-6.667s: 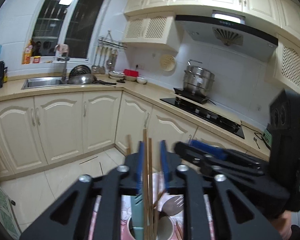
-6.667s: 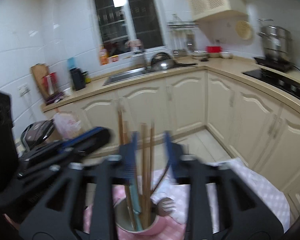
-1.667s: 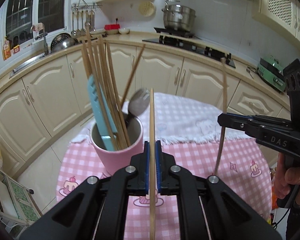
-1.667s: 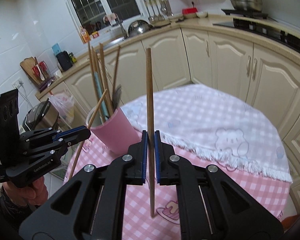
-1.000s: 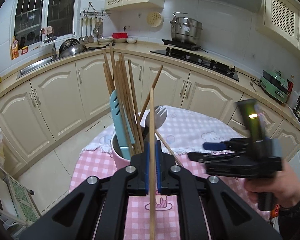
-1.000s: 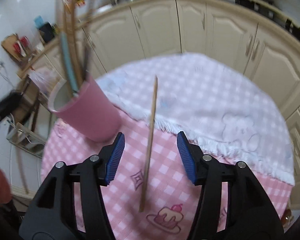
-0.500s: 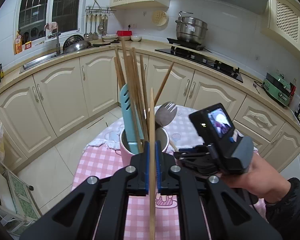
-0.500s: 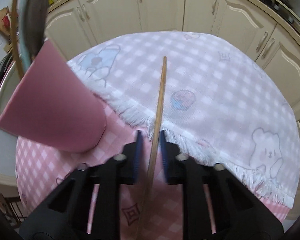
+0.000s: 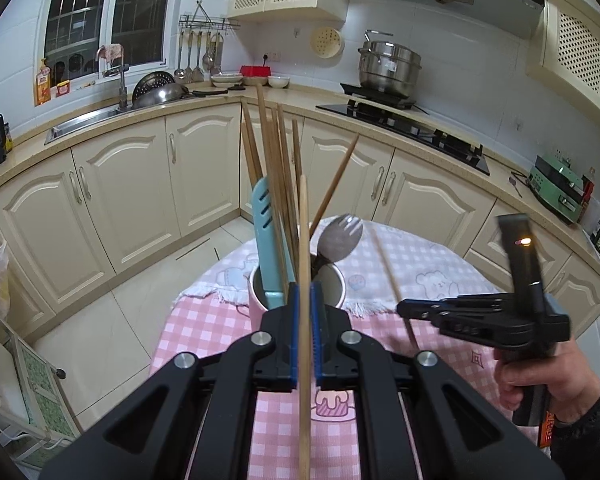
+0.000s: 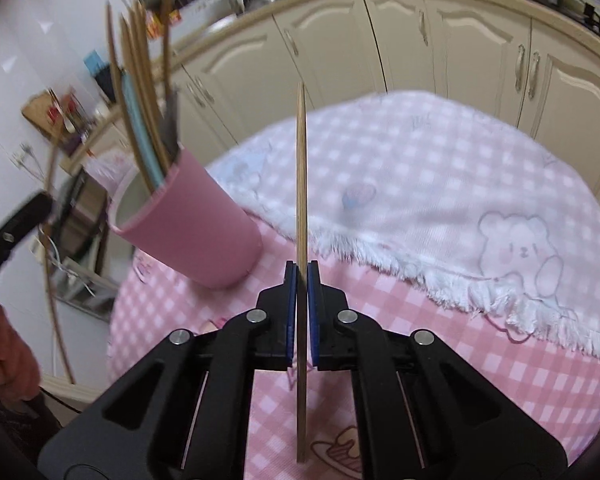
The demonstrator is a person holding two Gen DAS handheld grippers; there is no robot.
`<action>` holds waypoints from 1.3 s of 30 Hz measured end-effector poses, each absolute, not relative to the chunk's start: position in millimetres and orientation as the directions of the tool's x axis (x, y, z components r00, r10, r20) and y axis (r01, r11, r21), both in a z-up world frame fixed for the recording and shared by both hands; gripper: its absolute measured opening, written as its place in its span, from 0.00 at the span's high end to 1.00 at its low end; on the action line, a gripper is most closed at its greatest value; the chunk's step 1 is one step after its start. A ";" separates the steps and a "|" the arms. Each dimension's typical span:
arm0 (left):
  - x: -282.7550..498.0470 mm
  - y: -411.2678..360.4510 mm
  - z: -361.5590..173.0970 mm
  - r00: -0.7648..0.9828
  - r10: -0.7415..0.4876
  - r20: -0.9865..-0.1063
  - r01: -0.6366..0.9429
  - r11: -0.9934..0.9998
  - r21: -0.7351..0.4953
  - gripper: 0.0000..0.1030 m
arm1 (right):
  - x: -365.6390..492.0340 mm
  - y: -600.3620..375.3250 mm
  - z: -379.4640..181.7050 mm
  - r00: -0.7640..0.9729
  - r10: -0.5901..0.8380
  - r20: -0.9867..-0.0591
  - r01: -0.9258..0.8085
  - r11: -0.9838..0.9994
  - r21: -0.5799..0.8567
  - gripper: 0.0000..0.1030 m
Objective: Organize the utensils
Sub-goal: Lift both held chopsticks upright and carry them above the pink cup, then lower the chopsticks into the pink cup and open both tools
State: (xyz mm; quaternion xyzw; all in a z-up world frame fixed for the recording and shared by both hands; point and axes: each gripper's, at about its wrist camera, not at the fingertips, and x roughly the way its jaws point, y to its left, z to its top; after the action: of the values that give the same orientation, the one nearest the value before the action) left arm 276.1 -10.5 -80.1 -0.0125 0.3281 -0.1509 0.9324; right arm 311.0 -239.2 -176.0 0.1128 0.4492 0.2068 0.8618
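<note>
The left gripper (image 9: 305, 312) is clamped on a thin wooden chopstick (image 9: 304, 240) standing upright between its blue pads. The right gripper (image 10: 301, 292) pinches a second wooden chopstick (image 10: 301, 168) the same way, above the pink checked tablecloth (image 10: 480, 392). Just beyond stands the pink cylindrical cup (image 10: 196, 232) of chopsticks, a light-blue spatula (image 9: 269, 240) and a metal spork (image 9: 339, 236).

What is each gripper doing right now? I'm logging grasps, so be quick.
Left gripper: closed, holding one wooden chopstick.
Right gripper: closed, holding another chopstick.
</note>
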 end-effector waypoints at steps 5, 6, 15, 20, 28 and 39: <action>277.2 -1.0 -70.0 0.764 -0.296 -0.573 0.262 0.954 -0.144 0.95 | 300.0 -244.9 -144.0 0.598 0.485 -0.638 -0.277 0.872 0.403 0.95; 278.1 0.8 -67.8 0.769 -0.297 -0.566 0.260 0.954 -0.148 0.95 | 298.9 -244.0 -136.3 0.616 0.488 -0.618 -0.283 0.870 0.404 0.95; 286.6 12.2 -44.6 0.822 -0.311 -0.478 0.249 0.950 -0.190 0.95 | 293.6 -238.7 -92.3 0.693 0.509 -0.511 -0.339 0.855 0.392 0.95; 293.3 14.8 -27.5 0.855 -0.318 -0.409 0.253 0.945 -0.207 0.95 | 292.4 -236.1 -63.2 0.724 0.516 -0.458 -0.374 0.851 0.368 0.95; 307.1 14.6 -2.3 0.901 -0.329 -0.283 0.266 0.934 -0.237 0.95 | 295.5 -221.5 -9.8 0.748 0.548 -0.375 -0.454 0.834 0.314 0.95; 340.6 9.4 -6.1 0.931 -0.314 -0.185 0.256 0.925 -0.282 0.95 | 310.8 -189.4 -2.5 0.728 0.564 -0.390 -0.501 0.826 0.259 0.95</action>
State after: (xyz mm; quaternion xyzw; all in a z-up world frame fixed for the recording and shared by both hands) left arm 340.6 9.4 -6.1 -0.1276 0.1143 -0.1463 0.9743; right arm 310.8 -189.4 -2.5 0.0681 0.2317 0.2873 0.9269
